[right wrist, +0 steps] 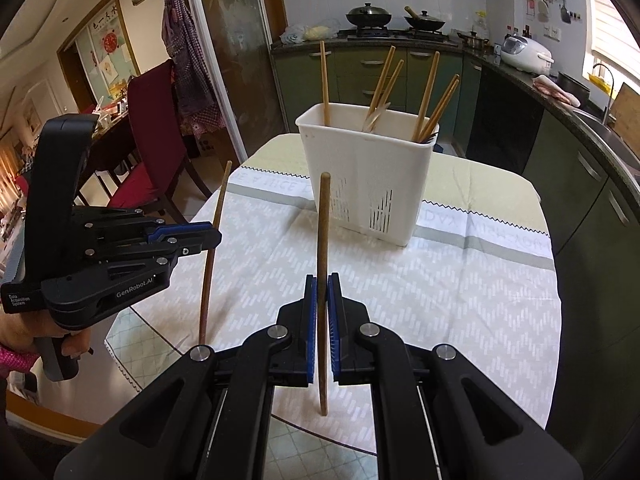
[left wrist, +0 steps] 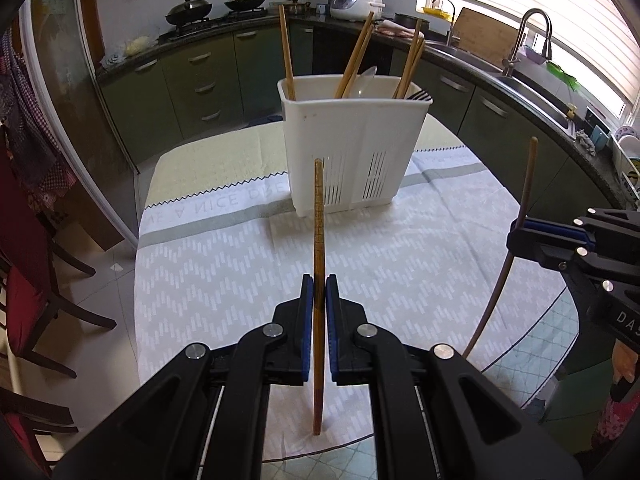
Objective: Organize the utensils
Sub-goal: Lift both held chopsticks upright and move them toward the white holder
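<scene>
Near: left claw (left wrist: 319, 300) clamping upright chopstick (left wrist: 319, 240) | right claw (right wrist: 322, 300) clamping second chopstick (right wrist: 322, 240), also standing upright | far: white utensil holder (left wrist: 352, 152) sitting ahead on counter (left wrist: 400, 264), open top up; both claws looking about equally near.
</scene>
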### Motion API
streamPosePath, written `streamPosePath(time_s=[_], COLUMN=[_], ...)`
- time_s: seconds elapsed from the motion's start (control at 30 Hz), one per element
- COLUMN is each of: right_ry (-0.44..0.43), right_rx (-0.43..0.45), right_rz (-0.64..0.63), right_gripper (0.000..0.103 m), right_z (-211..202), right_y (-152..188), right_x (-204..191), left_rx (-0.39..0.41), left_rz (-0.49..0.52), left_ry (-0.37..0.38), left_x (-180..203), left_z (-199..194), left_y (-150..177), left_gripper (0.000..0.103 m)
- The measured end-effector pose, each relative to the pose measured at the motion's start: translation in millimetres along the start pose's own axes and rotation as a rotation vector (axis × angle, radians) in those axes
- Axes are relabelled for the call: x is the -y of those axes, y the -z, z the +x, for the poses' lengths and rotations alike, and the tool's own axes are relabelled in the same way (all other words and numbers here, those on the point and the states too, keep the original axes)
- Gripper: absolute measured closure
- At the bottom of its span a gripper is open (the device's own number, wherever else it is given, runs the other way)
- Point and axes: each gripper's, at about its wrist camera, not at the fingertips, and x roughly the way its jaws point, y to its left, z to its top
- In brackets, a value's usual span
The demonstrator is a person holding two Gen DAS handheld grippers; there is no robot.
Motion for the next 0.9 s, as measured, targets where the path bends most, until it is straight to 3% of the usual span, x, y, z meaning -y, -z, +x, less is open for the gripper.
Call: streamPosePath(time_s=[0.9], right_ry=[-0.016], right_rx=[0.027], right_rz=[0.001], right_gripper=[0.097], right_z=[-8.7], right_y=[-8.8], right_x=[-1.7], left_rx=[0.065], left_rz=[0.004], left_ry=[0.024], left_x=[-1.0], left_z=[-22.3], left_y=[-9.1], left_gripper=[0.097])
